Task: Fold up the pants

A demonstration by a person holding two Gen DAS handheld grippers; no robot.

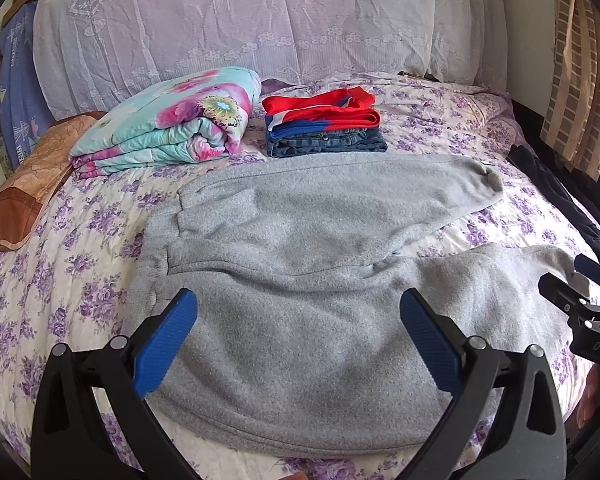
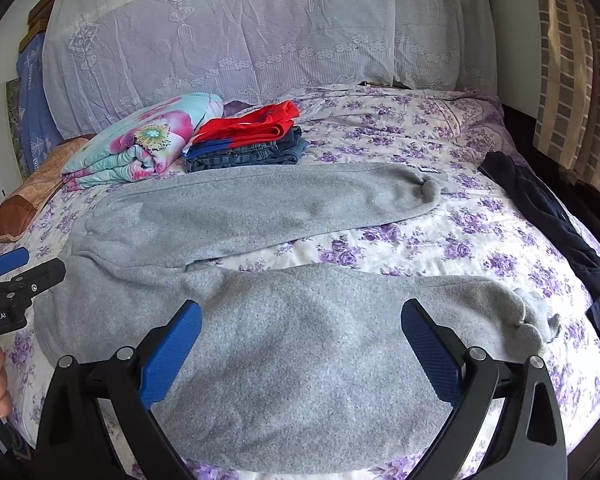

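Just in front of the folded clothes stack (image 1: 324,126), the left wrist view shows the grey pants (image 1: 300,280) spread flat on the bed (image 1: 60,264), waistband left, legs running right, with the left gripper (image 1: 298,344) spread wide and empty above the seat. From the right wrist, the right gripper (image 2: 300,348) hangs equally agape over the nearer leg, closer to its cuff (image 2: 536,316), so that hand looks better placed to lift it toward the stack.

The left black two-finger gripper with blue ribbed pads (image 1: 298,344) is spread wide, holding nothing. To its right, the right black two-finger gripper with blue textured pads (image 2: 300,346) is equally wide apart and empty, both pointing forward, level with each other.
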